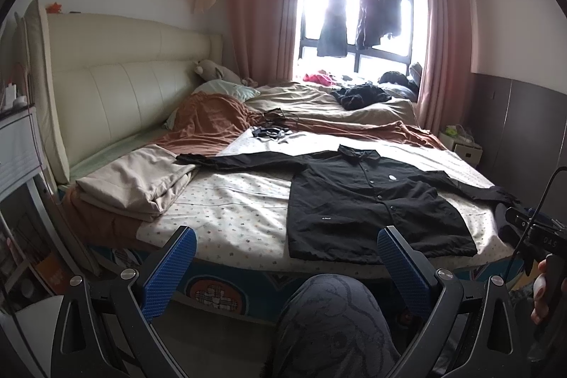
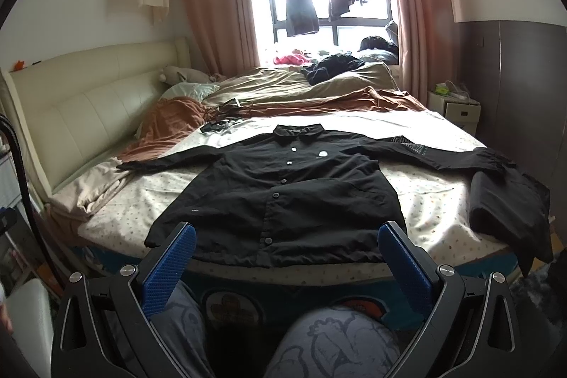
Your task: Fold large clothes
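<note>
A black button-up shirt (image 1: 372, 201) lies spread flat, front up, on the bed's dotted sheet (image 1: 241, 201), sleeves stretched out to both sides. It also shows in the right wrist view (image 2: 280, 197), centred ahead of the fingers. My left gripper (image 1: 285, 250) is open and empty, held off the near bed edge, left of the shirt's hem. My right gripper (image 2: 285, 248) is open and empty, just before the shirt's hem; it shows at the right edge of the left wrist view (image 1: 531, 232), held in a hand.
A folded beige cloth (image 1: 138, 179) lies left of the shirt, a dark folded garment (image 2: 506, 211) at the bed's right corner. Rumpled brown and tan bedding (image 2: 319, 94) with more dark clothes fills the far half. My knees (image 2: 336, 342) are below the grippers. A white nightstand (image 2: 457, 108) stands at far right.
</note>
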`<state>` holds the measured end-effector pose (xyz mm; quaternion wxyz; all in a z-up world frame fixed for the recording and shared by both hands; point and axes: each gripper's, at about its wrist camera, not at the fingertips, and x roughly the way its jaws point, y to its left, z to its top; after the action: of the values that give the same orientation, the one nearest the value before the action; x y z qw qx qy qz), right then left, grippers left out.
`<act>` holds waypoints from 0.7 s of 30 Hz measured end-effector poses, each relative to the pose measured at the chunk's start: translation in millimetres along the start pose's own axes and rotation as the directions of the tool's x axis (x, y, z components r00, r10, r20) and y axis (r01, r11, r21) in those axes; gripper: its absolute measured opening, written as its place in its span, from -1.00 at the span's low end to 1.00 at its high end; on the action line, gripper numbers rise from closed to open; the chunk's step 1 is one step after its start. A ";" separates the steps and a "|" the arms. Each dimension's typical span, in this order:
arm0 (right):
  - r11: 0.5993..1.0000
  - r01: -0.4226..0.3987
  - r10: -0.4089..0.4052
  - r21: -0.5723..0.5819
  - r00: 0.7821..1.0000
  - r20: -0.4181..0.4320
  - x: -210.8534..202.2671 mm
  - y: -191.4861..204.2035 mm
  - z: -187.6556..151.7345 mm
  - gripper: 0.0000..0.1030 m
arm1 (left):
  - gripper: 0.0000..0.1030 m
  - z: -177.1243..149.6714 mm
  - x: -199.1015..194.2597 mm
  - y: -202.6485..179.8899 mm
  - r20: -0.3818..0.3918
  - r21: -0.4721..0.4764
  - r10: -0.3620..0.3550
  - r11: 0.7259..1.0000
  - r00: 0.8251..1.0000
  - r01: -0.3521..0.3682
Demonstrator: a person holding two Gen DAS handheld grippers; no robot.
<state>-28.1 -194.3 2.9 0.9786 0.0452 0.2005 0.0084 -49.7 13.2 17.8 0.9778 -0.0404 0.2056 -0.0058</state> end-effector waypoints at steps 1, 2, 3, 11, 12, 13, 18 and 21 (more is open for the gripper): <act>1.000 0.002 -0.002 0.003 1.000 0.002 -0.6 -0.2 0.3 0.99 | 0.99 1.4 2.3 3.6 -0.003 -0.001 -0.001 1.000 1.000 0.001; 1.000 0.002 -0.002 0.005 1.000 0.005 -1.4 -0.5 0.7 0.99 | 0.99 2.2 4.1 6.0 -0.003 -0.001 -0.002 1.000 1.000 0.002; 1.000 0.004 -0.004 0.006 1.000 0.009 -2.8 -1.3 -0.4 0.99 | 0.99 2.3 4.1 5.7 -0.002 -0.001 -0.002 1.000 1.000 0.002; 1.000 0.014 -0.015 0.028 0.999 0.032 -8.6 -5.1 5.7 1.00 | 0.99 5.0 8.9 10.9 -0.008 -0.014 -0.021 1.000 1.000 0.021; 0.999 0.011 -0.012 0.030 0.999 0.034 -8.2 -6.2 5.7 1.00 | 0.99 5.0 9.5 10.8 -0.008 -0.015 -0.023 1.000 1.000 0.023; 1.000 0.007 -0.008 0.030 0.999 0.033 -6.8 -6.9 6.0 1.00 | 0.99 5.2 10.5 10.7 -0.008 -0.015 -0.022 1.000 1.000 0.022; 1.000 0.000 -0.001 0.031 1.000 0.023 7.9 -10.7 10.1 0.99 | 0.99 8.4 18.4 12.7 -0.014 -0.032 -0.013 0.999 1.000 0.013; 0.999 -0.006 0.005 0.032 1.000 0.014 21.4 -12.3 13.4 0.99 | 0.99 13.9 31.1 13.3 -0.028 -0.039 -0.006 0.999 1.000 0.005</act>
<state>-3.2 -206.9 5.7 0.9791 0.0613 0.1937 0.0077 -15.6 26.7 16.9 0.9739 -0.0600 0.2191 -0.0052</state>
